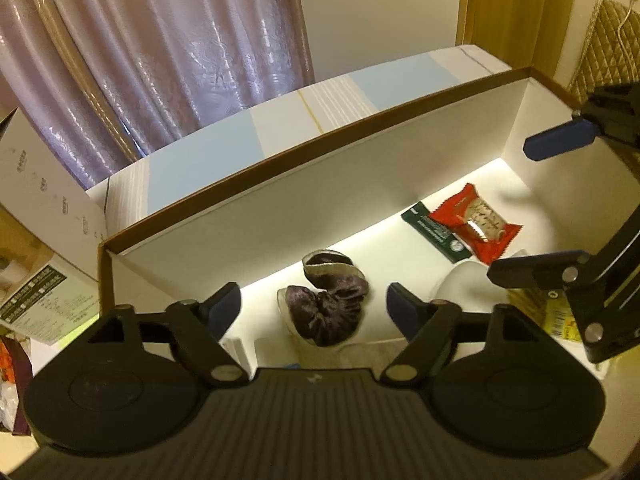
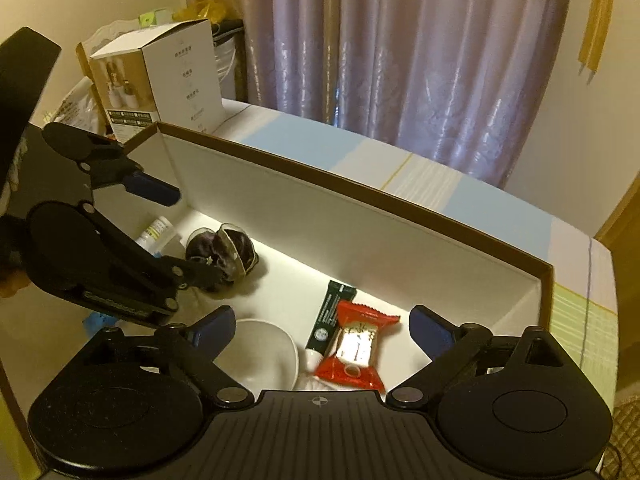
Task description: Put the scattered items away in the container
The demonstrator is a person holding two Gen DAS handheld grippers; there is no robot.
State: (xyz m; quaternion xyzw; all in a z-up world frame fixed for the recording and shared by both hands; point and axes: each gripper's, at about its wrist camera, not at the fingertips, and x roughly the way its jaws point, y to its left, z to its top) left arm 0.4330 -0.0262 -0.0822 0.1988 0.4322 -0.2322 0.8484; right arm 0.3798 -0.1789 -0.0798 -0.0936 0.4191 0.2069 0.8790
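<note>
A long white cardboard box with a brown rim holds the items. On its floor lie a dark purple fabric bundle, a red snack packet partly over a green sachet, and a white bowl. My left gripper is open inside the box, its fingers either side of the purple bundle. My right gripper is open and empty above the bowl and the red packet. Each gripper shows in the other's view: right gripper, left gripper.
A small white bottle lies at the box's left end. A yellow packet sits under the right gripper. A tall product carton stands outside the box's left end. The box rests on a pale blue and white striped surface, with curtains behind.
</note>
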